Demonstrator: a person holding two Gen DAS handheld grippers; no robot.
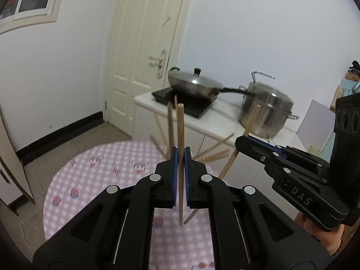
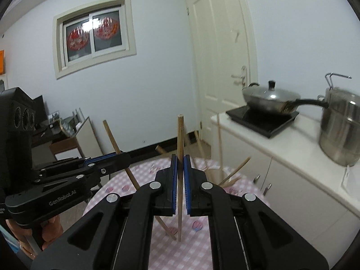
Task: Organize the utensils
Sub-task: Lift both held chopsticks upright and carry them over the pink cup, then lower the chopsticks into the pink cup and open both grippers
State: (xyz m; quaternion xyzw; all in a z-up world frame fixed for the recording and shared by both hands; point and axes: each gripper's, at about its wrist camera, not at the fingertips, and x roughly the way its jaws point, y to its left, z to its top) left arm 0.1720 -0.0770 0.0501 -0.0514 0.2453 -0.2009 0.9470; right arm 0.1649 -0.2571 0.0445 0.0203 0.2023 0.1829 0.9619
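Note:
My left gripper (image 1: 180,155) is shut on a wooden chopstick (image 1: 180,130) that stands upright above the pink checked table (image 1: 101,168). My right gripper (image 2: 180,159) is shut on another wooden chopstick (image 2: 180,139), also upright. The right gripper shows in the left wrist view (image 1: 245,141) at the right, with its chopstick (image 1: 252,119) slanting. The left gripper shows in the right wrist view (image 2: 121,159) at the left, with its chopstick (image 2: 112,139) slanting. Several more chopsticks (image 2: 234,171) fan out of a holder (image 2: 213,173) at the table's far edge, mostly hidden behind the fingers.
A white counter (image 1: 225,121) beyond the table carries a black induction hob (image 1: 184,103) with a lidded wok (image 1: 193,83) and a steel pot (image 1: 265,114). A cream door (image 1: 144,56) stands behind. A low cabinet with clutter (image 2: 65,135) sits at the left wall.

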